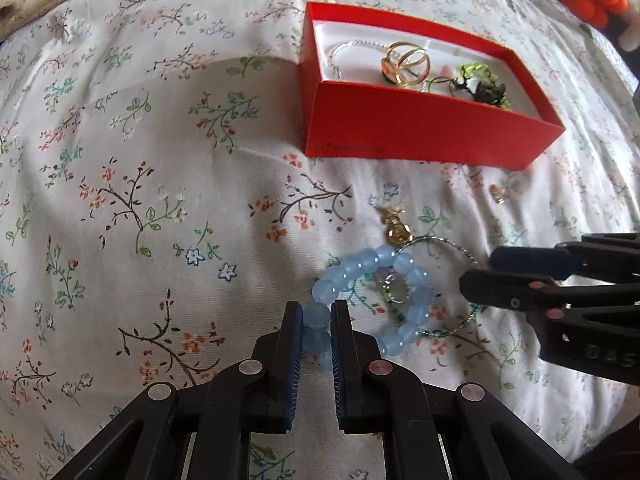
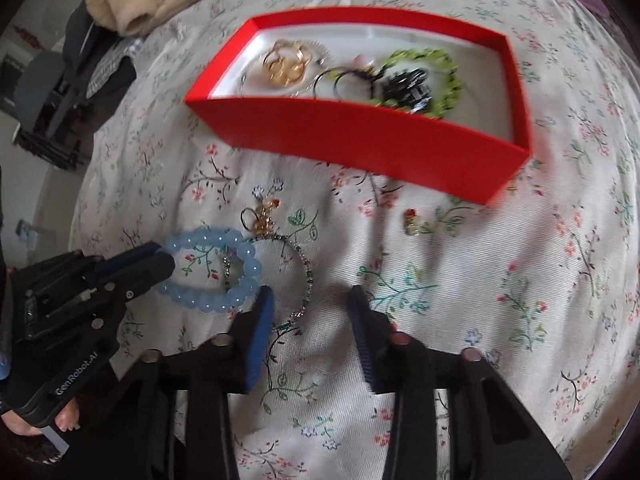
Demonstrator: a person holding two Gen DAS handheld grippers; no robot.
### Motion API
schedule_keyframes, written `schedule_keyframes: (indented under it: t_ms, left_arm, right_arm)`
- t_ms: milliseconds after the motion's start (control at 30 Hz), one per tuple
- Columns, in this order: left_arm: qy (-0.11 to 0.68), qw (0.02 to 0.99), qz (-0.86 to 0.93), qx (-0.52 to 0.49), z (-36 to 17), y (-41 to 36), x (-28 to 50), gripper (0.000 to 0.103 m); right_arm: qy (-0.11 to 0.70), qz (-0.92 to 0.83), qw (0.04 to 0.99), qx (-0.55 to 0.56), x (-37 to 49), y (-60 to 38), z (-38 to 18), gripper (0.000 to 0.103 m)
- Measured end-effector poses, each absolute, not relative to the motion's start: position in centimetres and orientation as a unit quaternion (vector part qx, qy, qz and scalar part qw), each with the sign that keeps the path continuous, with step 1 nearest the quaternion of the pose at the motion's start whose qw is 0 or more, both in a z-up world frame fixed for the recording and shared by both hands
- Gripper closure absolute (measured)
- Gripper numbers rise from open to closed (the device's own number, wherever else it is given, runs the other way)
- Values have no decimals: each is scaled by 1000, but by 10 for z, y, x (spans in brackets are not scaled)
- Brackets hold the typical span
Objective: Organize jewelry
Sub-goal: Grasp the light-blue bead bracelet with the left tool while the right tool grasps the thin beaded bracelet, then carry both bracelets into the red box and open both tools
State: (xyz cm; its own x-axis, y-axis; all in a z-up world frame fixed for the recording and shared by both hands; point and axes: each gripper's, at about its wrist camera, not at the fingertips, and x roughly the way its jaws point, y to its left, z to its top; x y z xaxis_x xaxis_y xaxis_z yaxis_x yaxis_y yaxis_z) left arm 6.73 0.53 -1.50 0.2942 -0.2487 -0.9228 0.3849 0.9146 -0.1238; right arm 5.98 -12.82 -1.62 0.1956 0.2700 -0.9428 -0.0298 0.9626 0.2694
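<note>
While the left gripper (image 1: 316,316) pinches the blue bead bracelet (image 1: 416,300) on the bed for lifting into the red box (image 1: 420,128), the right gripper (image 2: 310,300) hovers wide open, empty.

Both tools are matte black plastic linkages with round silver rivets at the joints. The left tool (image 1: 316,320) has flat fingers faced with ribbed blue pads (image 1: 297,344). Seen from the right wrist, its body carries white "GenRobot.AI" lettering and small screws. The right tool (image 2: 310,300) has matching blue-faced fingers (image 2: 262,328).
</note>
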Motion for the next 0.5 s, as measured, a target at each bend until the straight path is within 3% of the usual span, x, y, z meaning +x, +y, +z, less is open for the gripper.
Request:
schedule_keyframes:
  t_ms: [133,500]
  left_arm:
    - [556,806,-195,61,-13,6,68,95]
    - [534,822,-193,41,7,18,71,95]
  right_arm:
    - [623,89,774,67,63,-122,-21,96]
    - [586,91,803,66,56,-131,9,99]
